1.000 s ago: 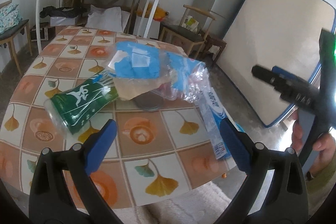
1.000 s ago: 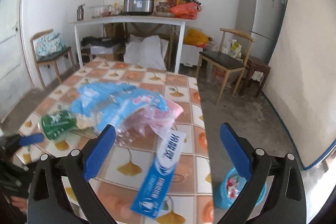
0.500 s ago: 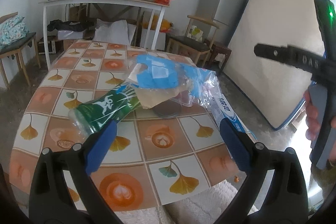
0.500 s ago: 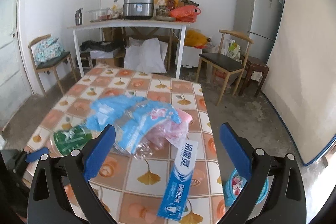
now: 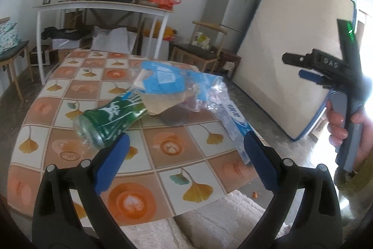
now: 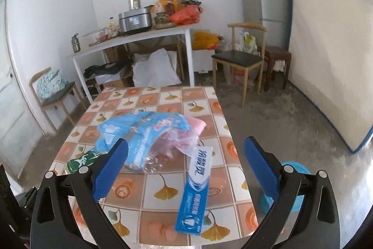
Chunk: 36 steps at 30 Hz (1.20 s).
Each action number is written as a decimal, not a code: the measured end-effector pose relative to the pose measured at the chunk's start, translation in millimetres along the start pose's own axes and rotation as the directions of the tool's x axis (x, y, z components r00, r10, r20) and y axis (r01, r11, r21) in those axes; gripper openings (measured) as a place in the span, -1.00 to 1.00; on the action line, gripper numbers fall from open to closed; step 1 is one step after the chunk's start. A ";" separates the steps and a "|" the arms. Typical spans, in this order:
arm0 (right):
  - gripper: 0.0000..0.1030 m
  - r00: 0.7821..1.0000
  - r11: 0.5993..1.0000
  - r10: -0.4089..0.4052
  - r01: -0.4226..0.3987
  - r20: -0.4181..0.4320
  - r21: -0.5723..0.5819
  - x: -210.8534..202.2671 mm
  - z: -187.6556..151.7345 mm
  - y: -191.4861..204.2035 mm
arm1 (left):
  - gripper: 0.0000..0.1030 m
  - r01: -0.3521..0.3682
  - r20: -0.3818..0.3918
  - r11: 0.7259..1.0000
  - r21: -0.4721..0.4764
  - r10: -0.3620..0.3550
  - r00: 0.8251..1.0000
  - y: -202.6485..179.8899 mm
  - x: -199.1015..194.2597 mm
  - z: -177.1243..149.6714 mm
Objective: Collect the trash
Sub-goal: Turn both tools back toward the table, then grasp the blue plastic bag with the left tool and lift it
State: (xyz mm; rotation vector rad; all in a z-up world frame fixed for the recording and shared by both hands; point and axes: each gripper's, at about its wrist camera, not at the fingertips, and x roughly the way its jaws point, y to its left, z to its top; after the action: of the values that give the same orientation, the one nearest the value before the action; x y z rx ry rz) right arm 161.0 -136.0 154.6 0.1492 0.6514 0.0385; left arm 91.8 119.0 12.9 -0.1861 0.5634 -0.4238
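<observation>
Two pairs of black tongs with blue fingertip pads face a heap of rubbish on a table with an orange-and-cream ginkgo-leaf tile cover [image 5: 149,162] [image 6: 163,190], and neither has hold of anything. The left tongs [image 5: 185,161] are spread wide above the near part of the table, with nothing between the pads. The right tongs [image 6: 186,168] are spread just as wide and are likewise empty; from the left wrist view they also show off to the right [image 5: 312,77], clear of the table, with a person's hand [image 5: 345,125] on the grey handle.

Just ahead of the left tongs' left pad lies a clear plastic bottle with a green label [image 5: 112,119] on its side, its base nearest that pad. Beyond it, between the lines of the two pads, lie a crumpled blue plastic wrapper [image 5: 163,83] [image 6: 130,132] and a piece of brown card [image 5: 160,104] overlapping the bottle. A long blue-and-white toothpaste box [image 5: 235,125] [image 6: 195,188] reaches out from the heap toward the left tongs' right pad.

From the right tongs the toothpaste box lies between the pads, pointing toward the near table edge. A pink-printed clear plastic bag [image 6: 179,137] lies past it, touching the blue wrapper, and the green bottle [image 6: 81,161] peeks out beside the left pad. Below the right pad, on the floor beside the table, stands a blue plastic bin [image 6: 298,169].
</observation>
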 end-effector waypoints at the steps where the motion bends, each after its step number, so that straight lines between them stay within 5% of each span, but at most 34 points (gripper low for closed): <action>1: 0.87 1.000 1.000 0.012 -0.012 -0.011 0.014 3.5 -2.3 -5.8 | 0.83 0.007 -0.002 1.000 0.005 -0.007 1.000 -2.4 1.7 -0.3; 8: 0.80 0.986 0.986 0.143 -0.136 -0.080 0.093 37.0 -15.1 -38.1 | 0.81 0.055 0.003 0.997 0.047 -0.055 0.998 -27.2 19.3 8.3; 12: 0.78 0.975 0.975 0.205 -0.196 -0.090 0.102 52.9 -18.7 -43.6 | 0.61 0.033 -0.003 0.995 0.092 -0.033 0.999 -36.0 33.3 24.8; 21: 0.78 0.957 0.962 0.269 -0.262 -0.108 0.080 75.3 -23.1 -49.2 | 0.76 -0.019 -0.089 0.994 0.112 0.029 0.996 -27.6 102.3 94.7; 25: 0.78 0.951 0.955 0.288 -0.277 -0.112 0.103 78.6 -24.8 -58.2 | 0.78 -0.033 -0.226 0.992 0.124 0.061 0.972 -19.1 158.7 125.4; 28: 0.78 0.950 0.953 0.292 -0.278 -0.116 0.120 79.3 -27.3 -66.1 | 0.78 -0.072 -0.347 0.980 0.188 0.135 0.928 -17.9 198.2 131.1; 31: 0.78 0.952 0.954 0.287 -0.273 -0.110 0.129 76.3 -29.0 -74.0 | 0.78 -0.100 -0.389 0.965 0.241 0.191 0.901 -17.8 215.7 126.2; 33: 0.78 0.953 0.954 0.282 -0.267 -0.107 0.137 75.5 -29.9 -79.8 | 0.77 -0.113 -0.384 0.956 0.269 0.214 0.898 -18.8 217.3 124.8; 36: 0.78 0.953 0.952 0.282 -0.264 -0.109 0.156 77.5 -30.8 -87.2 | 0.50 -0.116 -0.383 0.954 0.278 0.221 0.897 -19.5 216.6 125.4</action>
State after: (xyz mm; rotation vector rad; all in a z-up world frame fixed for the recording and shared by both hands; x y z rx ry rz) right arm 202.9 -211.9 70.7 0.3746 0.7602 0.2726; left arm 319.6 13.8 19.5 0.2012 0.9274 -0.3596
